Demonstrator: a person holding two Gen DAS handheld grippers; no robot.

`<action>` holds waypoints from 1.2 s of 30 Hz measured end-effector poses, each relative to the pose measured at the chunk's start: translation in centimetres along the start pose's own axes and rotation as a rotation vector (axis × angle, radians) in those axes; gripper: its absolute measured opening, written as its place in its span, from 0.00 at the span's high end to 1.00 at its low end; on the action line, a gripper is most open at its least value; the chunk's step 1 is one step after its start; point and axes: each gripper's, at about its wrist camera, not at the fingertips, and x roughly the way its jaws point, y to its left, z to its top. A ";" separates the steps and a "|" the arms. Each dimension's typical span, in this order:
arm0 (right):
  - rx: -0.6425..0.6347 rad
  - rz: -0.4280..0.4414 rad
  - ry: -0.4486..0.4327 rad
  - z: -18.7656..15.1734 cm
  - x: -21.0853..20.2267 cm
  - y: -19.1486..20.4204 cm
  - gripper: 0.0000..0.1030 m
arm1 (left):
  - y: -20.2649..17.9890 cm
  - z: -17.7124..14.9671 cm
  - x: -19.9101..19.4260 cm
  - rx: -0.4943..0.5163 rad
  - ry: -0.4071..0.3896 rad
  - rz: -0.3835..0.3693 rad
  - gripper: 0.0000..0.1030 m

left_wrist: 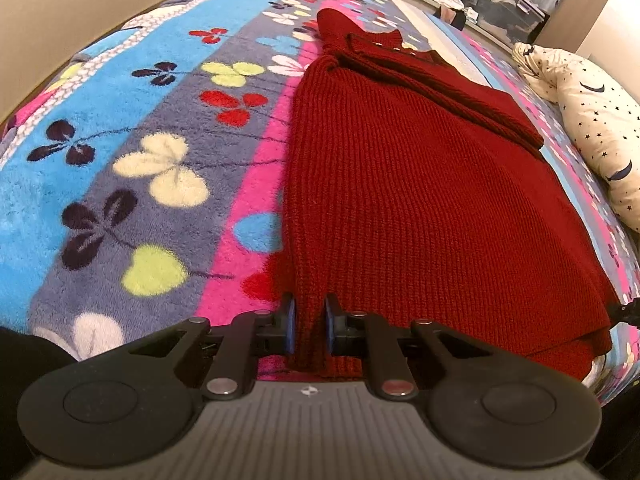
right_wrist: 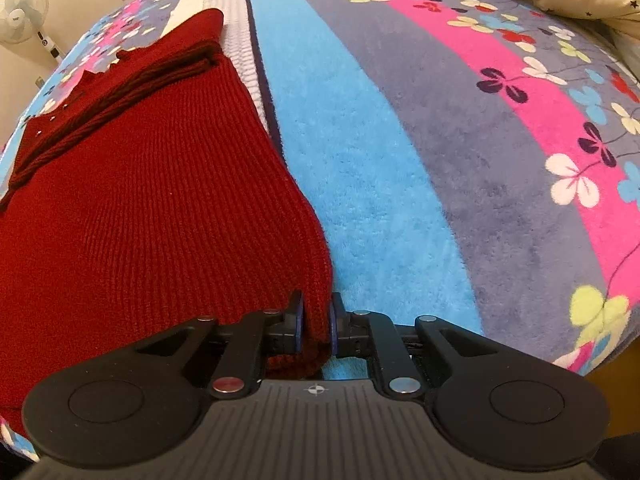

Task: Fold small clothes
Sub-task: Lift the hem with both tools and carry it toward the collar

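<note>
1. Red knit sweater [left_wrist: 420, 184] spread flat on a floral fleece blanket [left_wrist: 120, 140], filling the left wrist view from 6 o'clock up to 12 o'clock and across toward 3 o'clock.
2. Left gripper [left_wrist: 310, 326] clenched on the sweater's near left hem corner, a fold of ribbed knit pinched between the blue-padded fingers [left_wrist: 291, 324] at 6 o'clock.
3. Right gripper [right_wrist: 316, 326] likewise clamped on the near right hem corner of the sweater [right_wrist: 152, 200], fabric bunched between both pads at 6 o'clock; garment running from there toward 9 and 11 o'clock in that view.
4. Sleeve [left_wrist: 452, 88] folded across the upper body of the sweater, lying diagonally toward 2 o'clock; collar end farthest away at 12 o'clock.
5. Left long edge of the sweater straight along the pink stripe; right long edge [right_wrist: 280, 152] bordering the light blue stripe of the blanket [right_wrist: 400, 160].
6. Open blanket at 9 to 11 o'clock in the left wrist view and at 12 to 3 o'clock in the right wrist view.
7. Star-and-moon print pillow [left_wrist: 592, 120] at 2 to 3 o'clock in the left wrist view, well apart from the sweater's edge.
8. Standing fan [right_wrist: 20, 12] at 10 o'clock beyond the bed in the right wrist view; storage bins [left_wrist: 504, 4] at 1 o'clock in the left wrist view.
9. No legible writing; only a small crosshair mark [right_wrist: 316, 390] on each gripper body.
</note>
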 end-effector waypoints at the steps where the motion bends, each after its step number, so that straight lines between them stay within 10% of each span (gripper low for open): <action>1: 0.002 0.001 -0.007 0.0 -0.1 -0.1 0.88 | -0.1 0.0 0.0 0.003 -0.002 0.001 0.86; 20: 0.143 0.223 -0.286 1.5 -8.9 -1.5 0.90 | -1.4 1.2 -6.5 0.079 -0.262 -0.155 0.89; 36: 0.042 0.503 -0.463 -2.8 -25.8 -3.9 0.92 | 3.2 1.4 -24.8 0.000 -0.435 -0.422 0.91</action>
